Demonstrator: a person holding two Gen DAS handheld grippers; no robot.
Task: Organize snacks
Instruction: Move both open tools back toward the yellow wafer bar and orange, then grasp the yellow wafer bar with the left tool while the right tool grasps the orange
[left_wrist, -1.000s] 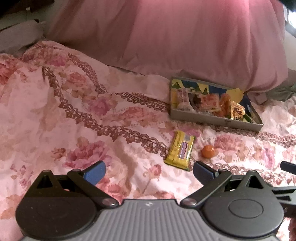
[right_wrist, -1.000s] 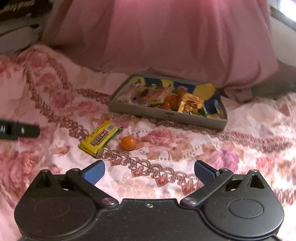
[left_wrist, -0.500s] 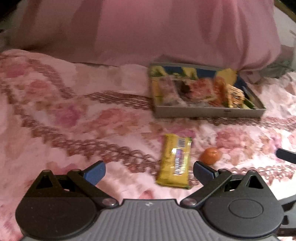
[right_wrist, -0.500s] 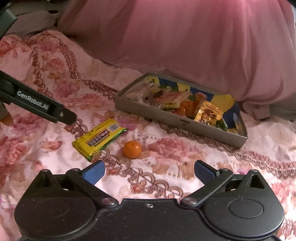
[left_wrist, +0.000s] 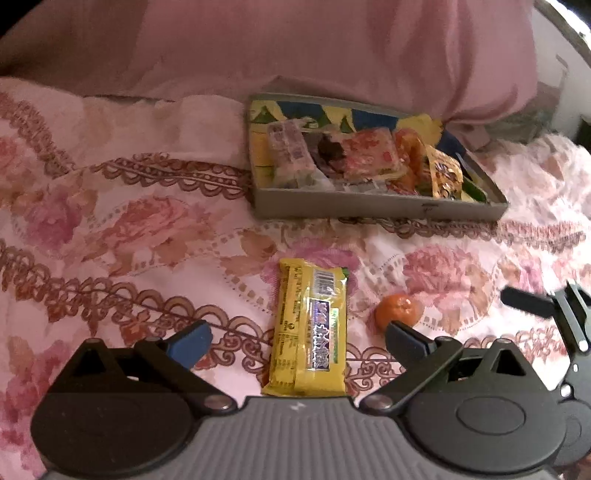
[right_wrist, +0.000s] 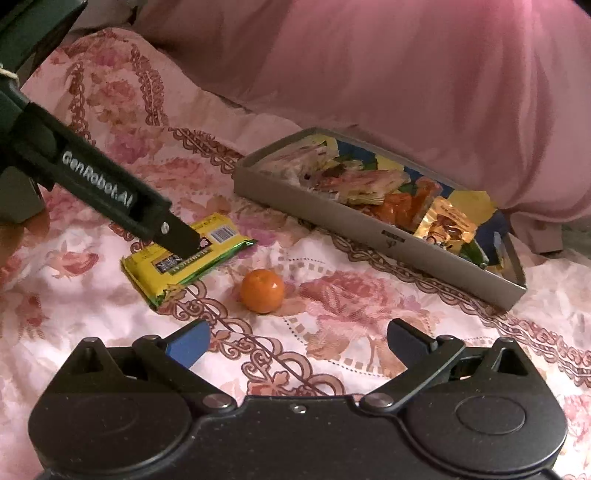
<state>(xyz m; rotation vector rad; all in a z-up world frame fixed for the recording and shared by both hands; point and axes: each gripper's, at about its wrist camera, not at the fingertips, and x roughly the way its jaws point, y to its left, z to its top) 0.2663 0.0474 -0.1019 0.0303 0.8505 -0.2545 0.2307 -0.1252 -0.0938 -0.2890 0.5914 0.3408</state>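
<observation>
My left gripper (left_wrist: 297, 341) hangs over the flowered bedspread (left_wrist: 122, 236), fingers spread wide and holding nothing, and the yellow snack bar (left_wrist: 310, 328) lies flat right between them, its near end at the gripper's body. Just to the right of the bar sits a small orange (left_wrist: 399, 312), close beside my right fingertip. Beyond both, the grey tray (left_wrist: 369, 208) rests on the bedspread with several wrapped snacks inside, a pink pillow (left_wrist: 295, 48) behind it. Further right, my right gripper (right_wrist: 297, 341) is wide open and empty too, with the orange ahead of it, between its fingers and well short of the tray.
</observation>
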